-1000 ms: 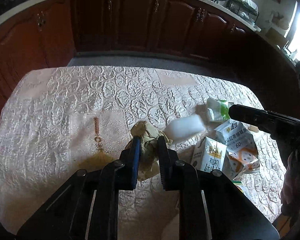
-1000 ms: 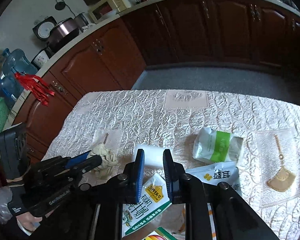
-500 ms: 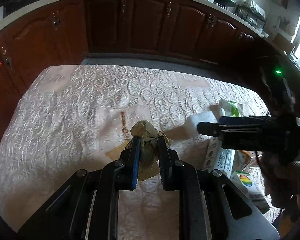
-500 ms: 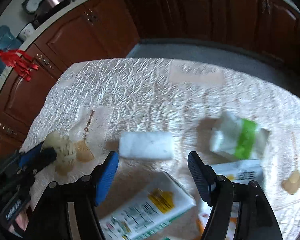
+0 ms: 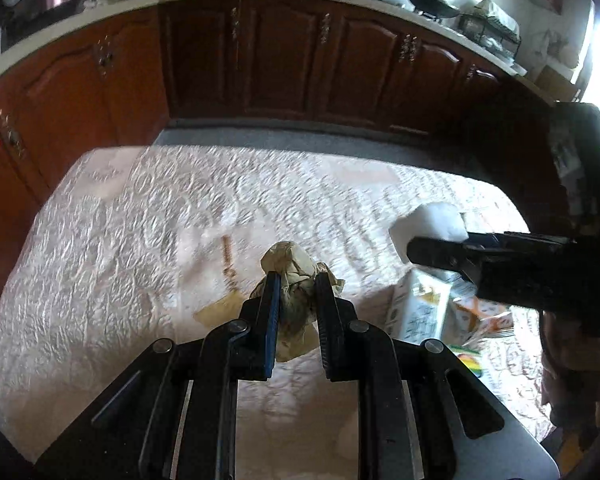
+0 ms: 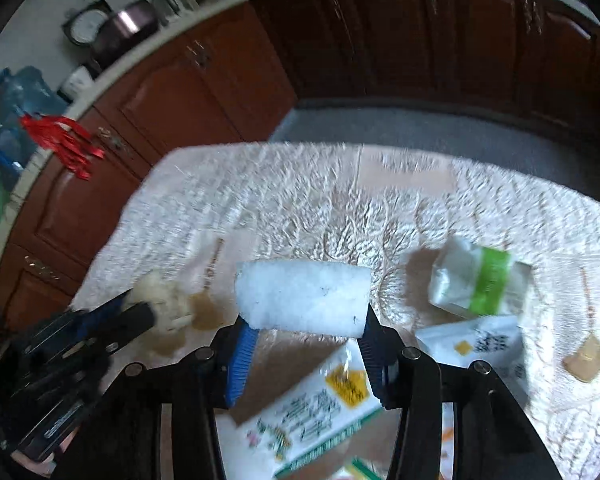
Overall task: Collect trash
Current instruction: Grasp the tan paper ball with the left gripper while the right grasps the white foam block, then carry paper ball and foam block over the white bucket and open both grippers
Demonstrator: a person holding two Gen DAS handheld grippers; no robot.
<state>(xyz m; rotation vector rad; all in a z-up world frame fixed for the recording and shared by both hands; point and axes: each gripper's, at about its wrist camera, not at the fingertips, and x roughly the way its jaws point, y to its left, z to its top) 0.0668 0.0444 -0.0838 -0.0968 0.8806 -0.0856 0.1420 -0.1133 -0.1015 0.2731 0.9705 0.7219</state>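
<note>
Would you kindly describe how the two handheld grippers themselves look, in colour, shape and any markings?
Both are black linkage frames with round silver pivot bolts. The left gripper carries two flat fingers with blue ribbed pads; the right gripper has the same blue ribbed pads. A white label runs along the left gripper's side, unreadable here.
</note>
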